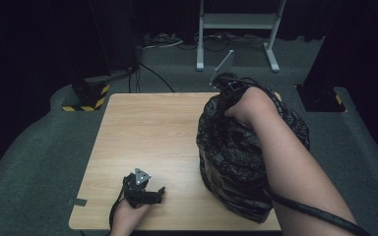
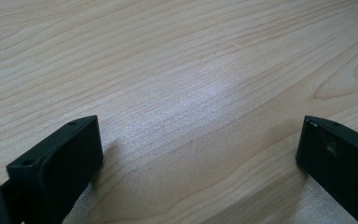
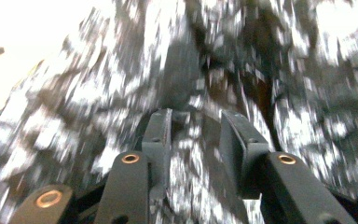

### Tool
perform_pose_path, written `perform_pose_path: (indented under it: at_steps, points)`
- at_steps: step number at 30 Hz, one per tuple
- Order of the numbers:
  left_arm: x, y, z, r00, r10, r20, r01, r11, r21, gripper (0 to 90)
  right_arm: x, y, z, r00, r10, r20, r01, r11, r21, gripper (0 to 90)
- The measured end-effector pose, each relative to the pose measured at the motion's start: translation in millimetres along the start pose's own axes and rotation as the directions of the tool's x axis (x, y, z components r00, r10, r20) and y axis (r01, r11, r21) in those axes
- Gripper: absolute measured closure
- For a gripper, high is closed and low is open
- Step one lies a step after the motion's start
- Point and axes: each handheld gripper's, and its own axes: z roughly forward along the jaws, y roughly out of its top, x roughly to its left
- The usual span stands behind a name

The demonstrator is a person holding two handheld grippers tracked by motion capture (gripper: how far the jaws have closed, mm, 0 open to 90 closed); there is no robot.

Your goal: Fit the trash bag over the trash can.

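Left tongs [image 1: 158,192]: on desk [image 1: 142,132] near front edge, left of black plastic bag [image 1: 236,157]; jaws wide, nothing between. Bag: on desk's right half, crumpled. Right tongs [image 3: 196,135]: at bag's far top, jaws narrow, pinching a fold of plastic.

The right gripper [image 3: 193,128] has its jaws pinched on a fold of crinkled black plastic bag [image 3: 121,84]; bright table [image 3: 23,28] shows at ten o'clock.
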Motion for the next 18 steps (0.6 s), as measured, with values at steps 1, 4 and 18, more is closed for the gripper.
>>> perform_pose_path:
  at_steps: [1,4,18]
  points:
    - [0.0,0.0,0.1,1.0,0.0,0.0,0.0,1.0,0.0,0.6,-0.4,2.3,4.7,1.0,0.002,-0.005,-0.002,1.0,-0.006,67.1]
    - [0.1,0.0,0.1,1.0,0.001,-0.001,-0.001,1.0,0.0,0.6,-0.9,6.8,32.2,0.9993,-0.004,-0.037,0.004,1.0,0.006,68.9]
    - [0.2,0.4,0.4,1.0,0.002,-0.001,-0.002,1.0,0.0,0.6,-19.6,-10.5,30.6,0.9995,0.024,-0.021,-0.024,0.9996,-0.012,54.0]
